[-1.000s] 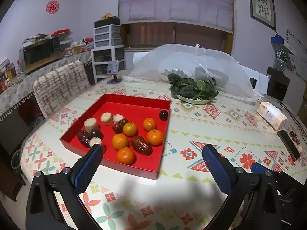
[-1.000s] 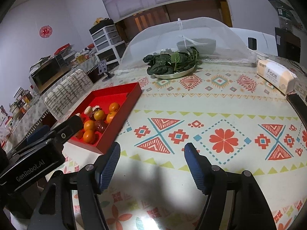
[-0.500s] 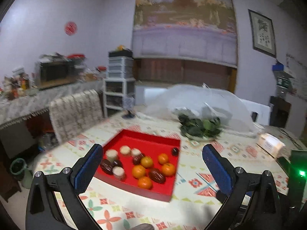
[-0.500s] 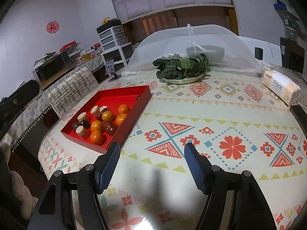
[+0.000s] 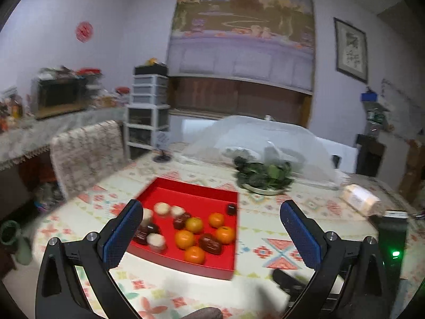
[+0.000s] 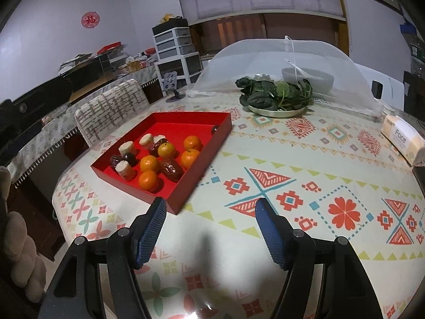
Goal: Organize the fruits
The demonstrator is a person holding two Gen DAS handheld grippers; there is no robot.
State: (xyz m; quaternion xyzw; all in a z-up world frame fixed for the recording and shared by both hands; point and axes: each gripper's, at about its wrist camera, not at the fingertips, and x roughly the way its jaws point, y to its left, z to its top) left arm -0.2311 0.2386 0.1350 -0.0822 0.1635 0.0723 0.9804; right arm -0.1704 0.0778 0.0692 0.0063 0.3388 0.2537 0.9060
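A red tray (image 6: 202, 156) of mixed fruit sits near the edge of our round table (image 6: 305, 159), which is spread with a patterned cloth. We hold both tools above the near side of the table, and neither carries anything. Our left gripper (image 5: 209, 219) is spread wide, its blue pads (image 5: 120, 235) framing the tray in its own view with only air between them. Our right gripper (image 6: 211, 212) is likewise released, jaws apart over bare cloth just beside the tray's near corner.

Inside the tray we count five oranges (image 6: 149, 163), clustered toward the side nearer the table's centre. Among them lie dark brown dates (image 6: 171, 168), one touching the nearest oranges. Pale cut banana pieces (image 6: 124, 169) stand toward the tray's outer side, close to more dark fruit. One small dark fruit (image 6: 214, 129) rests alone against the far wall of the tray, well apart from the rest.

Beyond the tray, a metal plate of leafy greens (image 6: 276, 95) stands in front of a white mesh food cover (image 6: 287, 61), with a grey bowl (image 6: 308, 79) under the mesh. A pack of tissues (image 6: 402, 139) lies at the table's right edge. A chair with a woven cover (image 6: 111, 109) is pushed up to the table behind the tray.
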